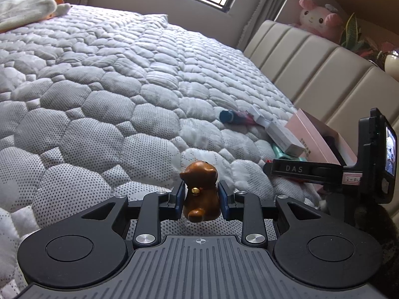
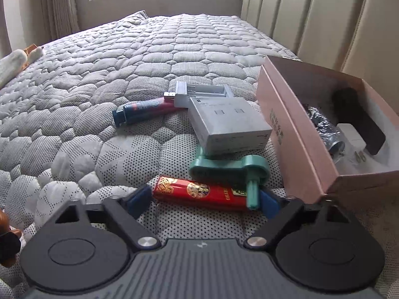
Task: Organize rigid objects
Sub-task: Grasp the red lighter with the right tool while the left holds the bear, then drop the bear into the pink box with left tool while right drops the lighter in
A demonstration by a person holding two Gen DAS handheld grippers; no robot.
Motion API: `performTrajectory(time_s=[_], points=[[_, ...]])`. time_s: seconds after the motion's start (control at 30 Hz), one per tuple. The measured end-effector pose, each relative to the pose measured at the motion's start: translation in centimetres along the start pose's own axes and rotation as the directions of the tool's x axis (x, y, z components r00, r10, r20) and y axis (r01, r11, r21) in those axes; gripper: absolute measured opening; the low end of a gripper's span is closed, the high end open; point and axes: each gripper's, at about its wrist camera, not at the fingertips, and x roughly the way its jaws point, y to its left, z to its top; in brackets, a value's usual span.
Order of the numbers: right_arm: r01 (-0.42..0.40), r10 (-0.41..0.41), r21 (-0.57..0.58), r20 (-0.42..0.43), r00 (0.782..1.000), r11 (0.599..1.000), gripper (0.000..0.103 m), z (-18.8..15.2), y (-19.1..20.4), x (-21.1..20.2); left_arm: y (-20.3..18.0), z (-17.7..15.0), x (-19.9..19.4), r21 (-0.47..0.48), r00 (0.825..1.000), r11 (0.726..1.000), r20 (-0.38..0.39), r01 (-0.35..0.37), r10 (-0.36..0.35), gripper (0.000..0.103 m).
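Note:
My left gripper is shut on a brown bear figurine and holds it just above the quilted bed. My right gripper is open, its blue pads on either side of a red box lying on the bed. A green plastic tool lies over the red box's right end. Behind it are a white box, a white charger and a blue-and-red tube. An open pink box at the right holds several dark items. The right gripper also shows in the left wrist view.
The grey quilted mattress stretches far and left. A beige padded headboard runs along the right. A pink plush toy and plants sit above it. A white plush lies at the far left of the bed.

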Motion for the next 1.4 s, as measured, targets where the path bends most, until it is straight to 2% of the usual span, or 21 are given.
performTrajectory(time_s=[0.2, 0.43, 0.57, 0.67, 0.77, 0.93, 1.03, 1.13, 1.27, 1.4], points=[[-0.062, 0.063, -0.057, 0.006, 0.998, 0.996, 0.082, -0.6, -0.4, -2.2, -0.9, -0.3, -0.6, 0.02, 1.0, 1.0, -0.003, 0.005, -0.005, 0.032], [-0.113, 0.116, -0.121, 0.017, 0.993, 0.986, 0.082, -3.1, -1.7, -6.6, -2.7, -0.6, -1.6, 0.058, 1.0, 0.998, -0.011, -0.001, 0.002, 0.032], [-0.136, 0.142, -0.162, 0.022, 0.99, 0.977, 0.082, -5.1, -3.3, -9.2, -5.2, -1.6, -1.5, 0.108, 0.997, 0.994, -0.07, 0.028, -0.02, 0.032], [-0.117, 0.127, -0.183, 0.042, 0.991, 0.976, 0.082, -6.8, -5.4, -11.0, -7.9, -3.0, -0.4, 0.142, 0.985, 0.986, -0.16, 0.092, -0.069, 0.032], [-0.081, 0.096, -0.172, 0.077, 0.992, 0.982, 0.083, -8.3, -8.3, -12.7, -11.3, -4.6, 0.8, 0.181, 0.964, 0.971, -0.241, 0.156, -0.11, 0.032], [-0.016, 0.032, -0.134, 0.12, 0.992, 0.991, 0.083, -10.9, -13.5, -14.5, -17.1, -5.3, 2.2, 0.23, 0.939, 0.944, -0.303, 0.237, -0.162, 0.032], [-0.001, 0.017, -0.119, 0.136, 0.991, 0.993, 0.083, -12.5, -15.9, -15.1, -20.7, -3.1, 3.2, 0.264, 0.944, 0.929, -0.27, 0.261, -0.189, 0.032], [-0.029, 0.04, -0.083, 0.146, 0.989, 0.996, 0.083, -13.3, -18.0, -15.6, -24.1, 0.7, 4.3, 0.292, 0.96, 0.919, -0.174, 0.265, -0.221, 0.032], [-0.043, 0.054, -0.063, 0.188, 0.981, 0.997, 0.082, -13.9, -19.4, -16.4, -27.3, 5.4, 7.8, 0.22, 0.948, 0.922, -0.079, 0.319, -0.309, 0.032], [-0.046, 0.055, -0.045, 0.209, 0.976, 0.998, 0.082, -14.2, -20.2, -16.6, -28.8, 6.2, 12.1, 0.213, 0.966, 0.943, -0.087, 0.255, -0.242, 0.036]])
